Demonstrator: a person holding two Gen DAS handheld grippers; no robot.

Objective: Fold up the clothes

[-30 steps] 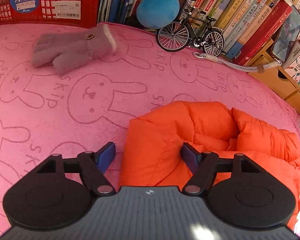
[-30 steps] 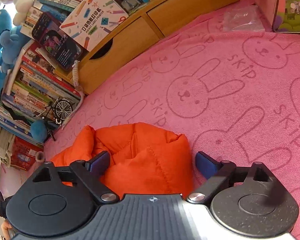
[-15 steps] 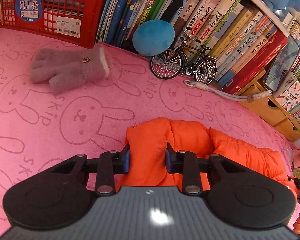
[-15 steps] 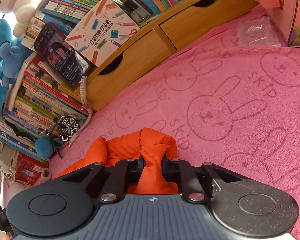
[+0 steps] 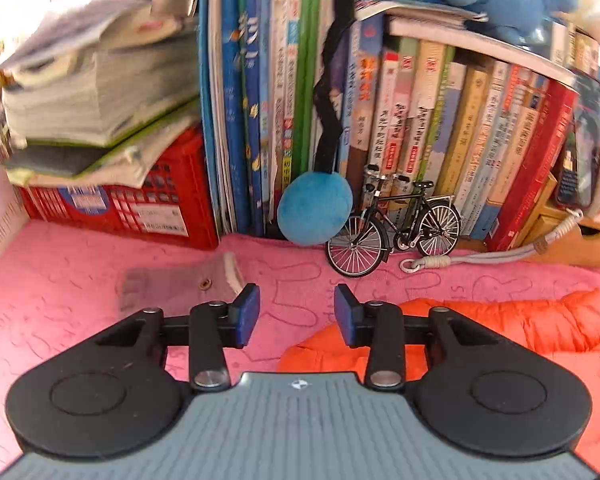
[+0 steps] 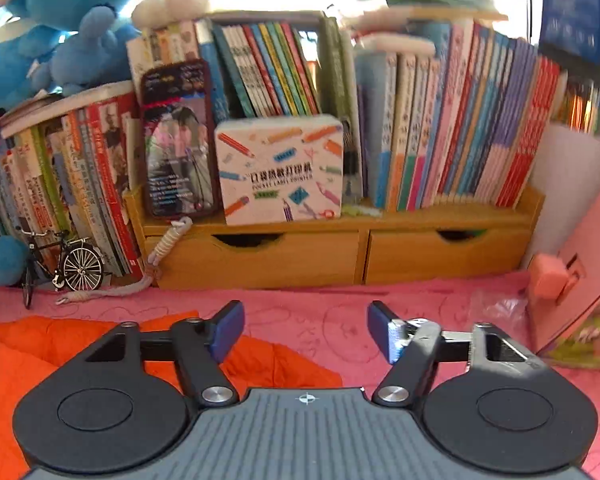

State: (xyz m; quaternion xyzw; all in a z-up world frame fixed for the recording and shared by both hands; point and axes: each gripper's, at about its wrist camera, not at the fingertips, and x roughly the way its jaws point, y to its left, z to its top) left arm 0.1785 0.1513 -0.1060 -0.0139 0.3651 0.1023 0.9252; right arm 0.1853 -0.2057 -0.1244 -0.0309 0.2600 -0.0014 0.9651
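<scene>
Orange jacket (image 5: pixel 500 324) lies crumpled on the pink rabbit-print cloth (image 5: pixel 60 312) over the tabletop, low beside both my tongs and gripped by neither. My left tongs (image 5: pixel 296 312) stand partly spread with nothing between the pads; they have just been opening. My right tongs (image 6: pixel 306 330) are spread wide and empty, also just opened, with the jacket under the left finger. Beyond the left tongs a grey glove (image 5: pixel 172 288) rests on the cloth, then a model bicycle (image 5: pixel 392 232), a blue plush ball (image 5: pixel 314 208), a red crate (image 5: pixel 140 208) and rows of books (image 5: pixel 440 128). Ahead of the right tongs sit wooden drawers (image 6: pixel 340 256). Half a second ago both tongs pinched the jacket; now they have let go and look more level, toward the shelves.
</scene>
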